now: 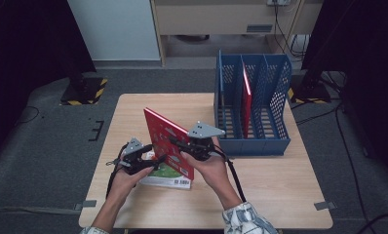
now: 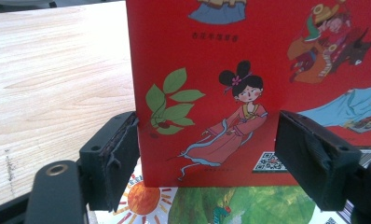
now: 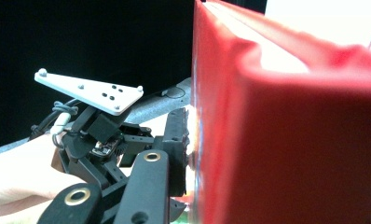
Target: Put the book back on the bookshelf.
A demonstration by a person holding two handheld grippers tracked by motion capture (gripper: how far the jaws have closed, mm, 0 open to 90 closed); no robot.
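Observation:
A red picture book [image 1: 168,141] stands tilted on its lower edge in the middle of the table. My right gripper [image 1: 178,145] is shut on its right side. In the right gripper view one black finger [image 3: 176,144] presses flat on the red cover [image 3: 291,140], and the other jaw is hidden behind the book. My left gripper [image 1: 150,163] sits low at the book's left corner. Its jaws [image 2: 207,154] stand open, with the book's back cover [image 2: 267,56] just beyond them. A second book [image 1: 165,178] with a green and white cover [image 2: 249,205] lies flat underneath.
A blue three-slot file rack [image 1: 253,146] stands at the table's right rear, with a red book [image 1: 246,105] upright in it. Bare wood [image 1: 270,185] lies to the right and front. The left gripper's grey plate [image 3: 88,91] shows in the right gripper view.

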